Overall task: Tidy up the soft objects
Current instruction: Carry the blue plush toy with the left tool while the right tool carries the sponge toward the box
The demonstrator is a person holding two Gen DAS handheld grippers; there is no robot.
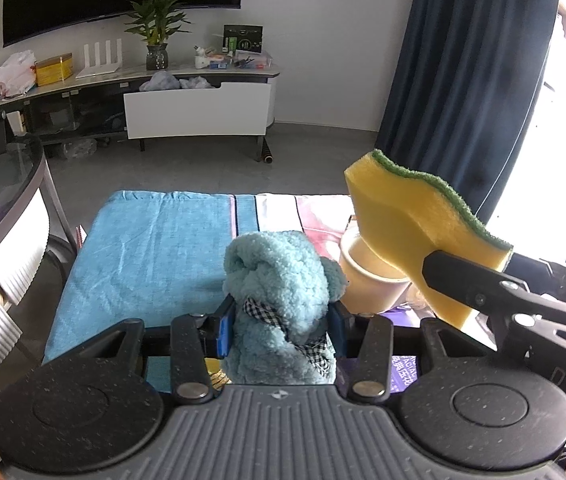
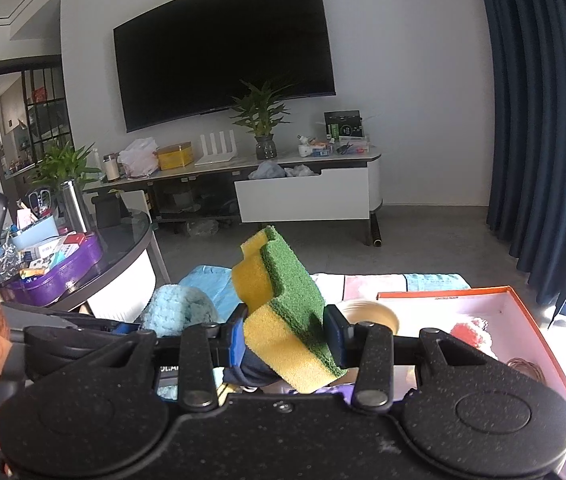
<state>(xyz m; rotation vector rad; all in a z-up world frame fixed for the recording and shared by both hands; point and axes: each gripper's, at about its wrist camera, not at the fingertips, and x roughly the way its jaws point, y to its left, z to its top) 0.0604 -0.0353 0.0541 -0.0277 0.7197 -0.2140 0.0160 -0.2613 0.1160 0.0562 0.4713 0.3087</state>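
My left gripper (image 1: 281, 330) clamps a fluffy teal plush toy (image 1: 281, 300); my right gripper (image 2: 287, 338) clamps a yellow-green sponge (image 2: 283, 308), long axis pointing up and away. The orange-rimmed box (image 2: 523, 300), perhaps their destination, lies lower right, nearer my right hand, beyond a beige cup (image 2: 367, 312).

A blue towel (image 1: 143, 248) covers the desk's left part, a pink-and-white cloth (image 1: 303, 212) lies beside it, and a cream cup (image 1: 367, 276) and an orange-rimmed box (image 2: 523, 320) apparently rest on it.
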